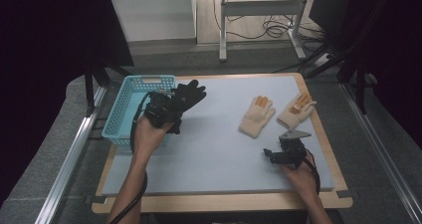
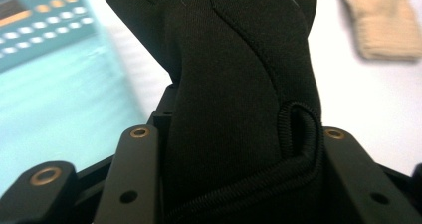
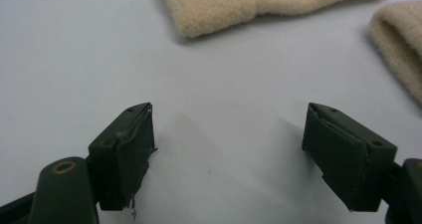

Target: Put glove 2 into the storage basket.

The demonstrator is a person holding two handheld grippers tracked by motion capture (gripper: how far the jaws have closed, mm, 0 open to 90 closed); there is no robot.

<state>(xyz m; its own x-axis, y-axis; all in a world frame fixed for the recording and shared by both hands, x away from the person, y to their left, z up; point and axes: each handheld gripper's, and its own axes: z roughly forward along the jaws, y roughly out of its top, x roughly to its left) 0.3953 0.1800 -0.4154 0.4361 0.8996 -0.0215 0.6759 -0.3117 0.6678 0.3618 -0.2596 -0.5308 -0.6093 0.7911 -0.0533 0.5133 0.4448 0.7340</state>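
At the left edge of the tabletop (image 1: 209, 154) stands one blue basket (image 1: 130, 97). As far as the high view lets me see inside, nothing lies in it yet, though the left hand hides part of it. The work appears to be putting gloves into that basket, and by that reading it is only begun: no glove is stowed so far.

Just right of the basket, the left claw (image 1: 166, 109) is clamped on one black glove (image 1: 188, 97) and holds it lifted off the tabletop beside the basket's right wall. In the left gripper view the glove's cuff (image 2: 239, 149) sits squeezed between the two jaws, with the basket blurred off to the side. This glove looks like the one in transit; dropping it in is what remains for it.

Further right, two beige gloves with orange fingertips lie flat near the far right of the tabletop: one (image 1: 257, 115) toward the middle, the other (image 1: 296, 109) just beside it, apart from it. Neither is touched.

At the right, the right claw (image 1: 281, 152) rests low on the tabletop with its jaws spread wide and nothing between them; the right gripper view shows bare surface in the gap and the beige cuffs (image 3: 239, 2) beyond.

Count: one basket, three gloves, one black and two beige.
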